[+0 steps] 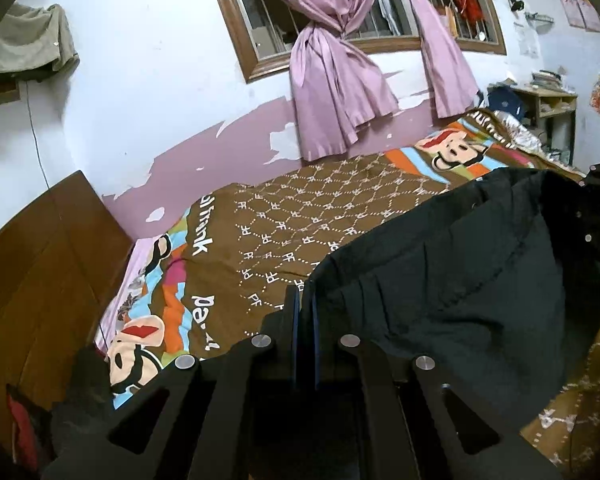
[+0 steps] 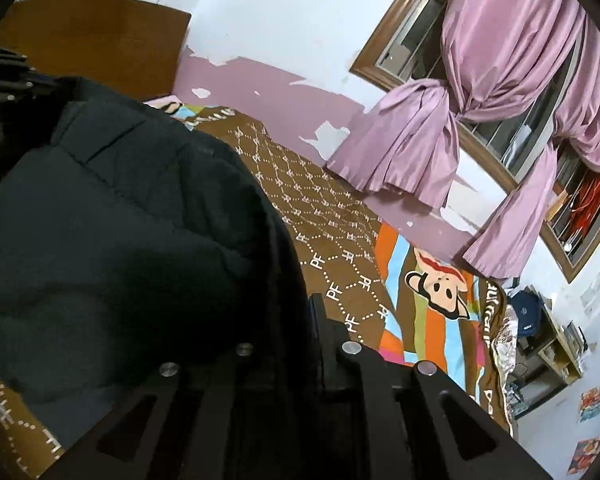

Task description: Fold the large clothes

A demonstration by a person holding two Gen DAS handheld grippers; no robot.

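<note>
A large black padded jacket hangs lifted above the bed, stretched between my two grippers. My left gripper is shut on one edge of the jacket, which drapes away to the right. The right gripper shows at the far right of the left wrist view. In the right wrist view my right gripper is shut on the jacket's other edge, and the jacket fills the left half. The left gripper shows there at the upper left.
The bed carries a brown patterned blanket with cartoon monkey borders. A wooden headboard stands at the left. Pink curtains hang over a window on the far wall. A shelf unit stands beyond the bed's foot.
</note>
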